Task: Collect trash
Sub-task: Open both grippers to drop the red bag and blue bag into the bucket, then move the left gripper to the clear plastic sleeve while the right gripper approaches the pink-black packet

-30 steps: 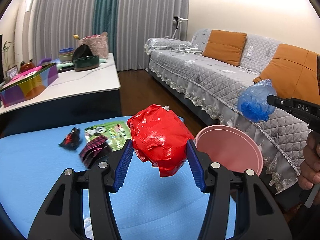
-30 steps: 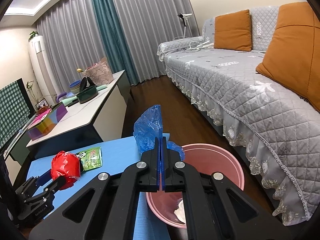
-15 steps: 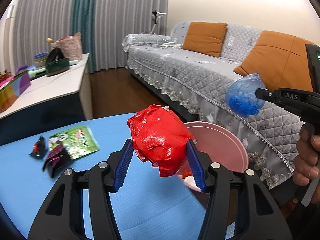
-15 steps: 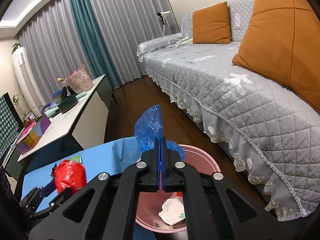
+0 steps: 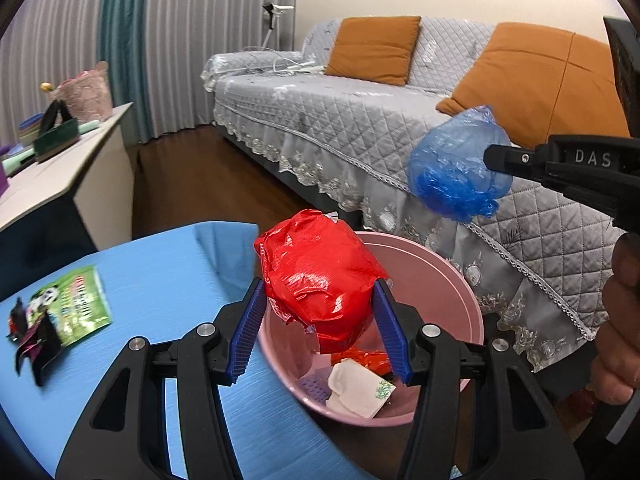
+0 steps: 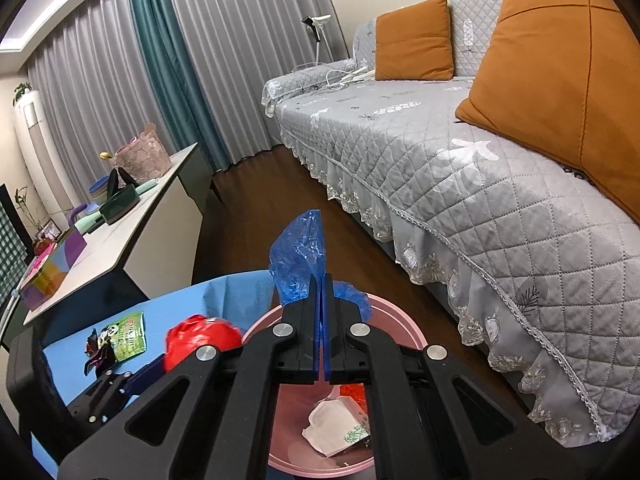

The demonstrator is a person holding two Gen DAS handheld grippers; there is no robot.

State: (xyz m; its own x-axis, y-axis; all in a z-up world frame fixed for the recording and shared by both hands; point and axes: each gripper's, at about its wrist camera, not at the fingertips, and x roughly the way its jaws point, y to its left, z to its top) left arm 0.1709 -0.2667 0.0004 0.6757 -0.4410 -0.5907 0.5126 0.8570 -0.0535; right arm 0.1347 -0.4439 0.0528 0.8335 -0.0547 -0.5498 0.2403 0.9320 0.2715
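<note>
Red crumpled wrapper (image 5: pixel 320 280), gripped between the blue pads of the left tool (image 5: pixel 318 328), now hangs over the near rim of the pink bin (image 5: pixel 452 276); a second ago it was over the blue counter (image 5: pixel 160 272), with the bin off to the right. Bin interior has come into the left view: white paper (image 5: pixel 358 388) and an orange scrap (image 5: pixel 368 360) at the bottom. Right tool (image 6: pixel 322 320) is closed flat on a blue plastic bag (image 6: pixel 298 256), as before; over the same second the bin has slid in under its fingers, and the left view shows the bag held high above the far side of the bin. Judgement: both carries are near done; releasing either piece should drop it in, the red one being closest to the near rim and most likely to catch there. Left on the counter, toward its far left edge: a green packet (image 5: pixel 74 304) and a dark wrapper (image 5: pixel 34 332) touching it. Collection not finished.
</note>
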